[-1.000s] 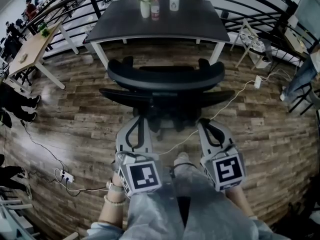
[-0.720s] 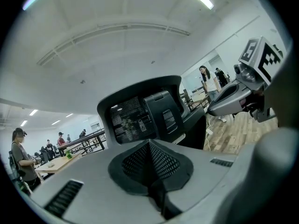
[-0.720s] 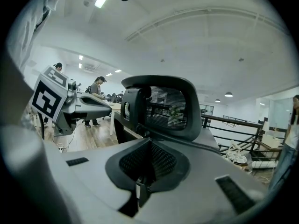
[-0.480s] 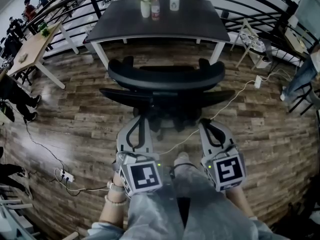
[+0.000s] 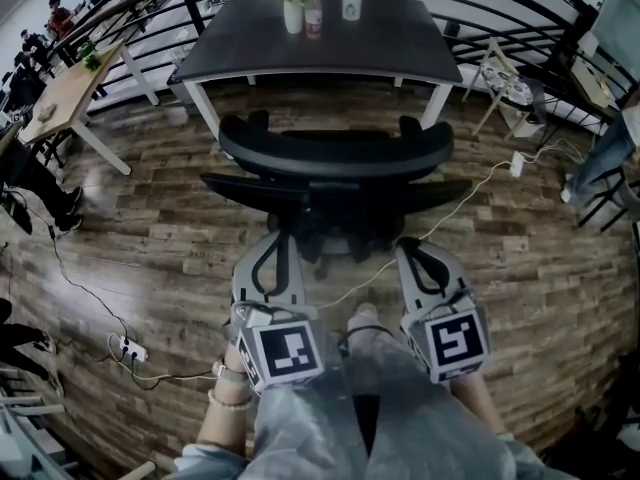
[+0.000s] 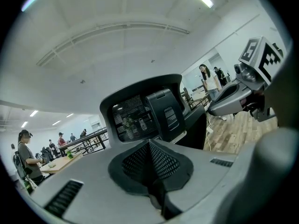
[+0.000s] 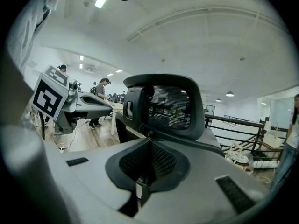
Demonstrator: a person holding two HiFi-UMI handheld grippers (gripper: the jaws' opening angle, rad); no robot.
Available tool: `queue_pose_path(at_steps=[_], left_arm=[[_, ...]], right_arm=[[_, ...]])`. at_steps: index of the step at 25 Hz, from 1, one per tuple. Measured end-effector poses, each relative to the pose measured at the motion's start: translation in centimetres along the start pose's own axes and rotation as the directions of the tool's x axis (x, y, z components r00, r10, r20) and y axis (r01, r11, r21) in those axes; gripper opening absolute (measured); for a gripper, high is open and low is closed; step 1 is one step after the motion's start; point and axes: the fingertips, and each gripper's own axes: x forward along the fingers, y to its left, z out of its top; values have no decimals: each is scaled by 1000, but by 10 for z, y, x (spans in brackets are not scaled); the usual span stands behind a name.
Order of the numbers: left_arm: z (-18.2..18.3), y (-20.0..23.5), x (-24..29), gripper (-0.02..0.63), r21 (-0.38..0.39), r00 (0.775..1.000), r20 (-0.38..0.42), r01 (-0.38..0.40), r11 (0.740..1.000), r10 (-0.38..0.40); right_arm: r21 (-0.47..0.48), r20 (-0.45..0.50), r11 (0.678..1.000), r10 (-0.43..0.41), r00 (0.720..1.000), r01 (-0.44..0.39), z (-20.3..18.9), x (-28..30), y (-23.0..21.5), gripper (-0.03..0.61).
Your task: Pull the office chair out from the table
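Note:
A black office chair (image 5: 335,173) stands with its mesh back towards me, its seat just short of the dark table (image 5: 380,48). My left gripper (image 5: 274,242) and right gripper (image 5: 412,248) are held side by side just behind the chair's back, apart from it. Both are shut with nothing between their jaws. In the left gripper view the chair back (image 6: 140,113) rises beyond my shut left gripper (image 6: 150,146), and the right gripper (image 6: 233,94) shows at the right. The right gripper view has the chair back (image 7: 163,106) ahead of the shut right gripper (image 7: 148,146).
A vase and bottle (image 5: 300,13) stand on the table's far side. A white cable (image 5: 470,193) runs under the chair across the wooden floor. A power strip (image 5: 130,351) lies at the left, a light desk (image 5: 60,103) with people beyond it. A rack (image 5: 510,83) stands at the right.
The chair and both grippers have kept still. Only the people at the far left desk have shifted.

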Motion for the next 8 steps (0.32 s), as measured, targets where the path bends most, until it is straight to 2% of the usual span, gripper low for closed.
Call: queue_pose_path(at_steps=[8], left_arm=[[-1, 3, 2, 6, 2, 1000, 4, -1, 1000, 1]], right_arm=[[-10, -3, 1000, 15, 1000, -15, 4, 6, 4, 3]])
